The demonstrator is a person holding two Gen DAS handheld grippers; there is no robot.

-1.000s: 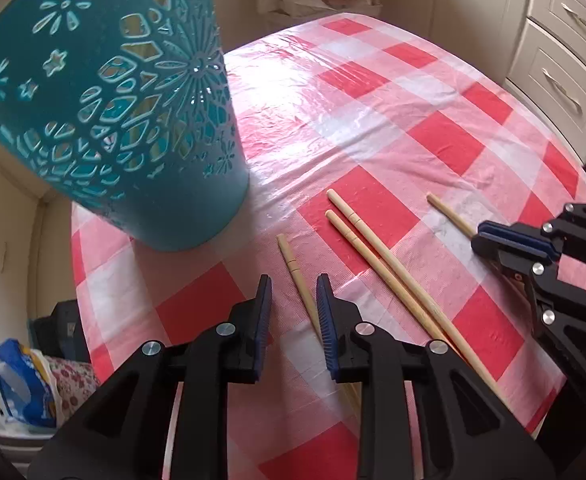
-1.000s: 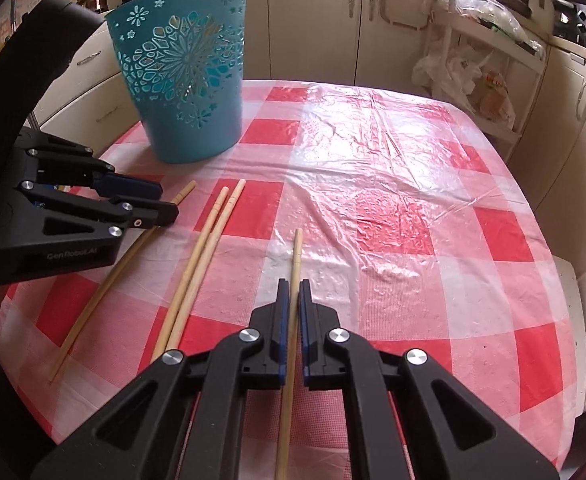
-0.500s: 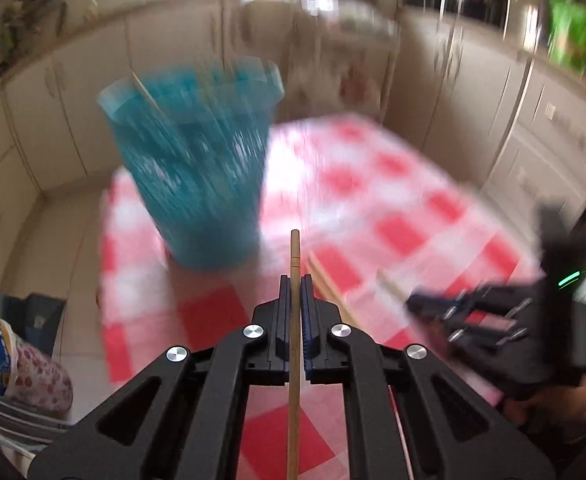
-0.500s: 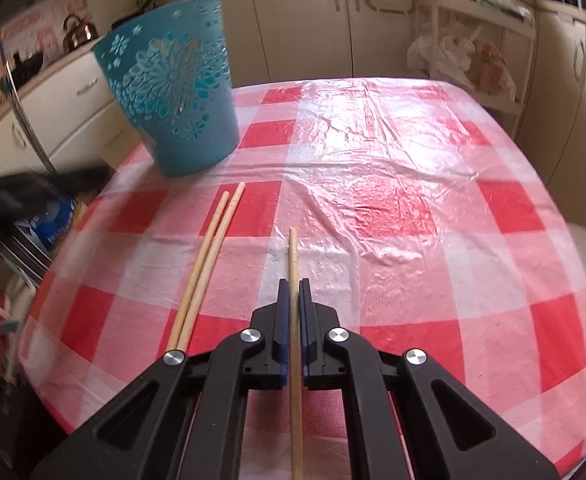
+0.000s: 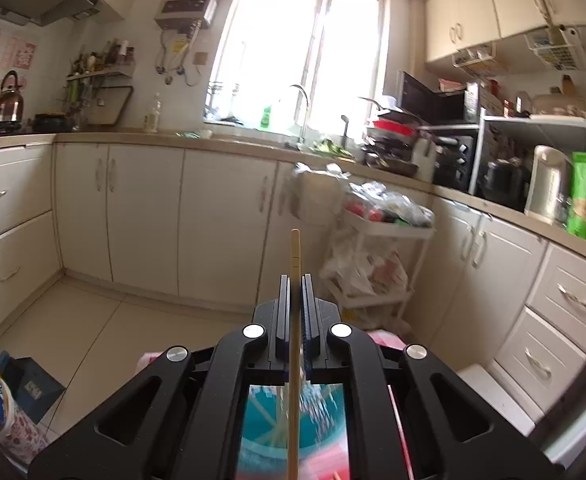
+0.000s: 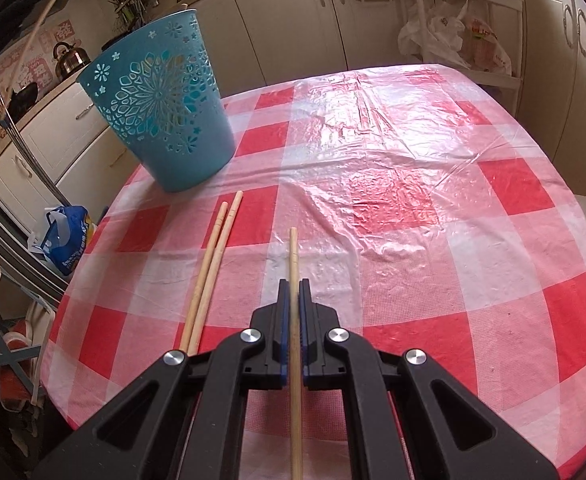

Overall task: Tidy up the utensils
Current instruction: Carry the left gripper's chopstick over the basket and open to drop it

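My left gripper (image 5: 294, 280) is shut on a wooden chopstick (image 5: 295, 252) and is raised level, looking across the kitchen. The open top of the teal perforated basket (image 5: 321, 416) shows below it, between the gripper arms. My right gripper (image 6: 292, 286) is shut on another chopstick (image 6: 293, 252) just above the red-checked tablecloth (image 6: 413, 208). Two more chopsticks (image 6: 213, 256) lie side by side on the cloth to its left. The teal basket (image 6: 165, 104) stands upright at the table's far left. The left-held chopstick (image 6: 41, 20) shows as a thin stick at the top left.
White cabinets (image 5: 213, 216) line the walls. A white cart with bags (image 5: 377, 248) stands beyond the table, also in the right wrist view (image 6: 453, 28). A blue bag (image 6: 67, 240) sits on the floor by the table's left edge.
My left gripper closed on a chopstick from the cloth and lifted it high above the basket, tilting up to level. My right gripper stayed shut on its chopstick, raised slightly.
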